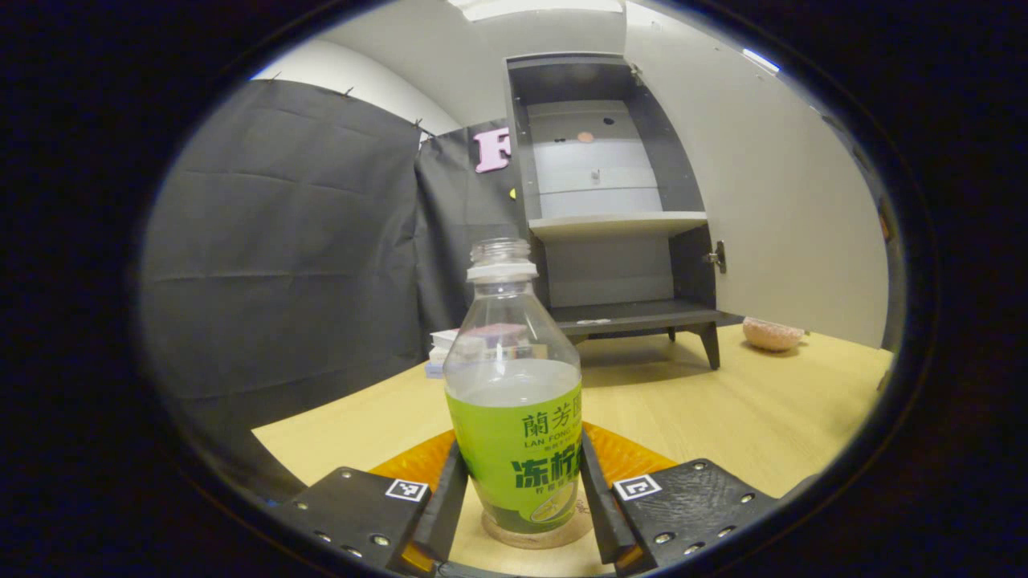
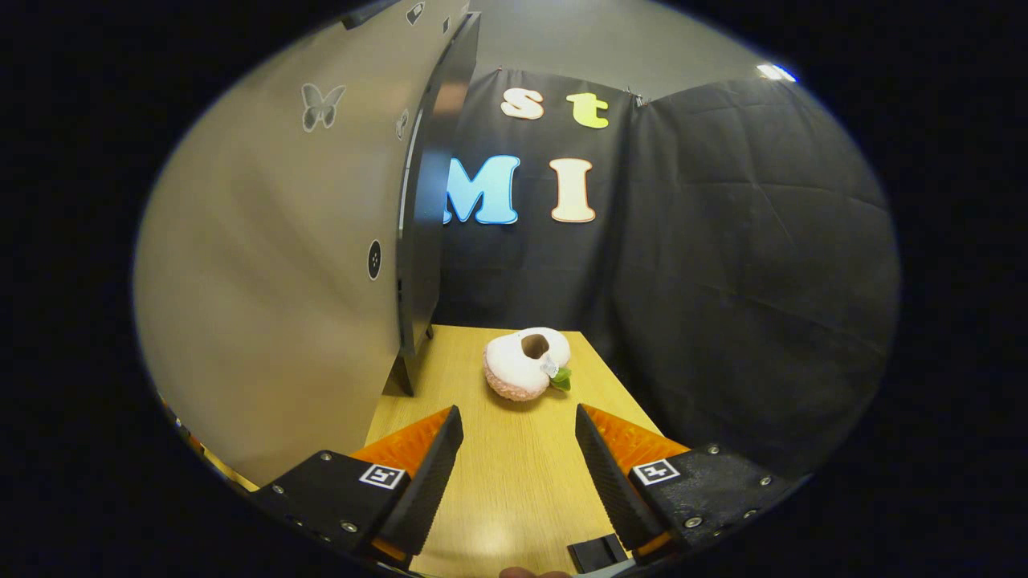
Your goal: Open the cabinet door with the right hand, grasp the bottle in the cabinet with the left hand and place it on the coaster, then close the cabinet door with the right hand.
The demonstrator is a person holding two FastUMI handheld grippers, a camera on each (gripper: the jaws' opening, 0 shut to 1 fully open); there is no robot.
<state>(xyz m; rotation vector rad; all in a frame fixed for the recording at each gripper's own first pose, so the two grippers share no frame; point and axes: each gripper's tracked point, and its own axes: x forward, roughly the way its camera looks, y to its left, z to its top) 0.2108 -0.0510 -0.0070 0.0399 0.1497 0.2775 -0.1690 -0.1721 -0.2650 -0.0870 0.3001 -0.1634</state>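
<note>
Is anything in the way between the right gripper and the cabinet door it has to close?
Nothing visible. The right gripper, jaws open, hangs over bare table, with the open cabinet door right beside it.

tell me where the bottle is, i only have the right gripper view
Observer: The bottle stands upright on the coaster, out on the table in front of the cabinet.
Operator: is the left one gripping it
Observer: Yes, the left hand-held gripper has both fingers against the bottle's sides.
Operator: how open is the door from that side
Observer: The cabinet door is swung wide, so the left gripper view looks straight in at the shelves.
</note>
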